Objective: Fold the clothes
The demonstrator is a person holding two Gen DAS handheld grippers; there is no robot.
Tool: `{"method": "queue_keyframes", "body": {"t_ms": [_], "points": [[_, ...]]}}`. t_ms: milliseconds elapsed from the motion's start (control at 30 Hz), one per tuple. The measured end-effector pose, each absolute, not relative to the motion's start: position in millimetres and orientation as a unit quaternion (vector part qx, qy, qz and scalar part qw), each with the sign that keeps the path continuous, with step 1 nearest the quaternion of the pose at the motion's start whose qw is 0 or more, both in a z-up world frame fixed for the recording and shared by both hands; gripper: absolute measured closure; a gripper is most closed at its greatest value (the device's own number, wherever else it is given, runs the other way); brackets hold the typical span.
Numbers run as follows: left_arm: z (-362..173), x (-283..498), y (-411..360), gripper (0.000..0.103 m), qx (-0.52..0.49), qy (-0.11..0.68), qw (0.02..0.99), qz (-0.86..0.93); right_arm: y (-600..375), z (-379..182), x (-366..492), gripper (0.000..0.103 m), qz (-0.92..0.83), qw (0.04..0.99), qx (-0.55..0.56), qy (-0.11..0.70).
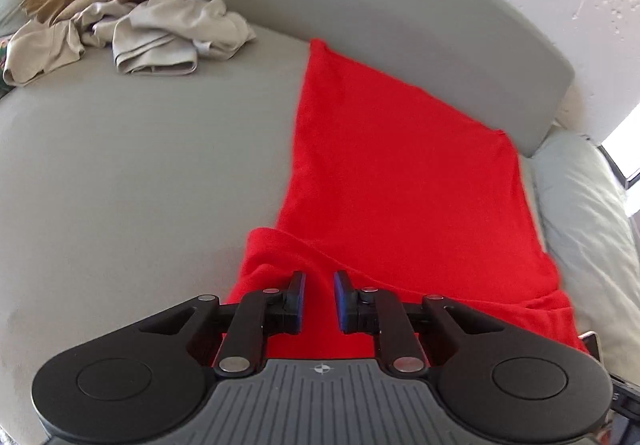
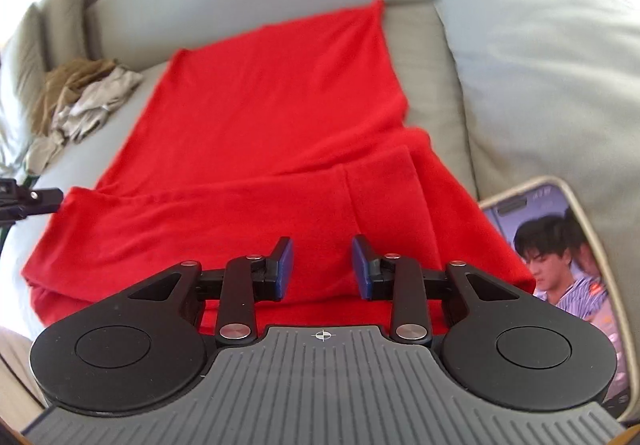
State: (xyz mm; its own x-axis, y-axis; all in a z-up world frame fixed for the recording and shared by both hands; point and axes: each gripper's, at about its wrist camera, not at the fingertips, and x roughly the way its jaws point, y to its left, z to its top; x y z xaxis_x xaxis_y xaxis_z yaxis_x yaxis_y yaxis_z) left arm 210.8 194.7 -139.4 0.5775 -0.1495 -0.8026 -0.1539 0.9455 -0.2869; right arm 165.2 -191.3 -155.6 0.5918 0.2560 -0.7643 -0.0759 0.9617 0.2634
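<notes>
Red garment (image 1: 400,173) stretching lengthwise toward frame top; left gripper (image 1: 320,299) and right gripper (image 2: 322,267) hovering over near hem, jaws parted, gripping nothing.

The black two-finger left gripper (image 1: 320,301) and black right gripper (image 2: 322,267) tilt downward over the red cloth (image 2: 260,117), jaws apart, apparently pinching nothing.
</notes>
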Motion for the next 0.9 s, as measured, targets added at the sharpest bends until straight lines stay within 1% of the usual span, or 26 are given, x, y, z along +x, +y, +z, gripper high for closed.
{"method": "queue_keyframes", "body": {"t_ms": [33,100,133,200,267,300,333,367,433,500,533,567,600,633,667,733,767,900], "points": [[-145,213,203,0.093,-0.158,0.458,0.874,0.027,-196,-158,165,0.073,0.091,0.887,0.113,0.437],[-150,214,222,0.092,-0.131,0.445,0.88,0.101,-200,-158,165,0.073,0.094,0.885,0.114,0.441],[-150,212,232,0.096,-0.117,0.435,0.881,0.143,-202,-158,165,0.073,0.095,0.884,0.114,0.443],[-144,203,255,0.097,-0.139,0.421,0.878,0.183,-204,-158,165,0.073,0.097,0.882,0.115,0.447],[-137,192,267,0.096,-0.199,0.414,0.876,0.149,-204,-157,164,0.072,0.095,0.88,0.121,0.449],[-133,187,265,0.094,-0.218,0.414,0.876,0.116,-204,-156,164,0.072,0.093,0.88,0.126,0.449],[-130,184,258,0.088,-0.223,0.414,0.879,0.082,-204,-154,163,0.071,0.091,0.879,0.134,0.448],[-127,182,251,0.085,-0.227,0.415,0.88,0.045,-204,-152,162,0.068,0.094,0.88,0.147,0.443],[-127,182,226,0.077,-0.227,0.429,0.873,-0.054,-202,-150,160,0.067,0.102,0.878,0.16,0.439],[-136,180,202,0.071,-0.211,0.455,0.86,-0.095,-199,-148,160,0.066,0.111,0.876,0.157,0.443],[-142,179,196,0.073,-0.189,0.474,0.858,-0.058,-198,-147,160,0.063,0.116,0.875,0.156,0.444],[-147,178,192,0.076,-0.172,0.489,0.855,-0.021,-197,-146,160,0.06,0.121,0.873,0.154,0.446],[-148,176,199,0.092,-0.178,0.488,0.854,0.008,-195,-145,160,0.059,0.126,0.872,0.153,0.448],[-148,173,205,0.091,-0.184,0.488,0.853,0.037,-196,-148,160,0.059,0.109,0.87,0.13,0.462],[-148,170,211,0.091,-0.185,0.486,0.852,0.067,-198,-150,158,0.068,0.091,0.871,0.107,0.471],[-137,160,213,0.093,-0.117,0.475,0.861,0.137,-203,-146,150,0.082,0.066,0.873,0.079,0.477],[-132,155,213,0.091,-0.089,0.468,0.864,0.165,-205,-144,147,0.076,0.054,0.873,0.065,0.481],[-108,126,199,0.085,-0.109,0.443,0.883,0.109,-209,-127,126,0.064,0.054,0.883,0.074,0.46]]}}
